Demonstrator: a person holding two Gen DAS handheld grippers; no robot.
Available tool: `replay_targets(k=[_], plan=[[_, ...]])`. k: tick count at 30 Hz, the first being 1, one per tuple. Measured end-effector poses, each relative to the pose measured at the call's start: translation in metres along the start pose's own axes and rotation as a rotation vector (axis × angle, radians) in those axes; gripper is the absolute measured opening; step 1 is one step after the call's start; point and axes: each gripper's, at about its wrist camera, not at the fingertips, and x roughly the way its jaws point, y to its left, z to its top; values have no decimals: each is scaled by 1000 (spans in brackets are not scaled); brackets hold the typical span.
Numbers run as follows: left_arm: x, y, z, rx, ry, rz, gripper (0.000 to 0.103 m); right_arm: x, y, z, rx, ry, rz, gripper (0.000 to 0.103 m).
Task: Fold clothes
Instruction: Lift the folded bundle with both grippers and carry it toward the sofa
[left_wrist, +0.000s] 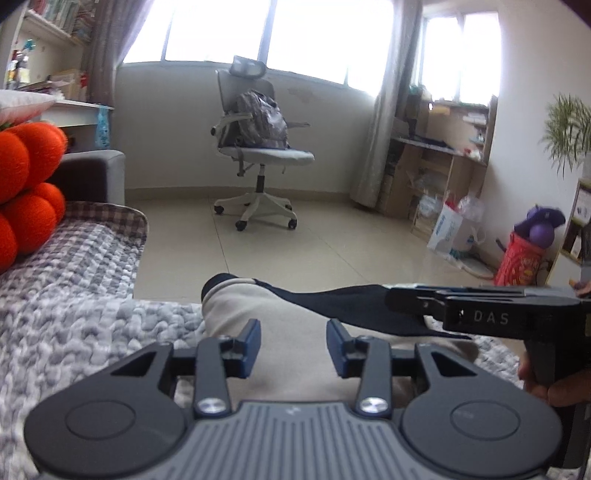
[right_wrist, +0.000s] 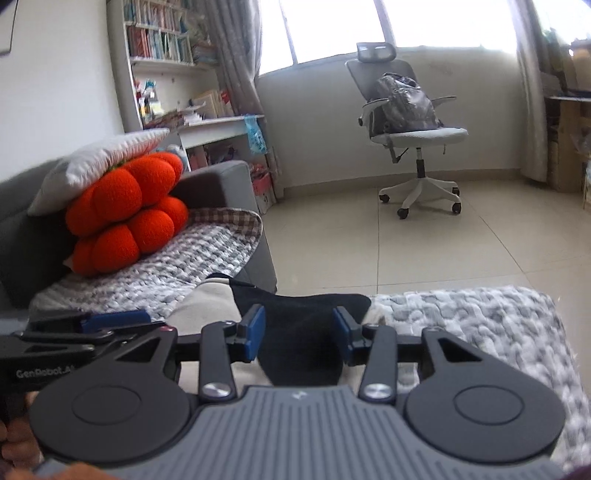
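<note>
A: Grey knitted blanket covers the sofa in the left wrist view; the cream garment with black trim lies on it; the left gripper hovers low above the cream cloth, fingers spread and empty; the right gripper reaches in sideways, apparently pinching the black part.

B: Right wrist view shows the right gripper level, its blue pads apart around black cloth; so whether it pinches, I cannot tell; likely mid-fold; next needs a firm grasp.

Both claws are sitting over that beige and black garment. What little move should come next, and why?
Probably close the right gripper on the black part of the garment: that cloth already lies between its open fingers, so a squeeze should catch it. The left gripper is open too, above the beige part, holding nothing.
</note>
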Motion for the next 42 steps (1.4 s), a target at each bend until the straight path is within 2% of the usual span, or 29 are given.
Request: replay_targets(k=[10,15,19,21,25,27,32,38,42], plan=[[50,17,14,7,73,-14,34,47,4,12,-71,89,1,45],[61,26,23,17,83,49,34,52,-8,17,-69,120,-45,45],[56,43,26,-42,112,79,35,42,-26,17,-22,135,-80,45],[51,52,25,-93,141,66,42,36,-37,17,27,144,-72,48],[38,65,24,-194,207,-5,50,20,-57,15,166,153,5,53],[34,69,23,-233,247,-45,62,13,-65,15,232,159,45,60],[36,80,16,-366,349,-151,74,1,-80,15,386,211,146,71],[51,97,-11,-599,463,-293,76,1,-93,4,543,317,209,74],[54,100,-26,-681,452,-335,75,0,-95,-1,594,333,254,75]])
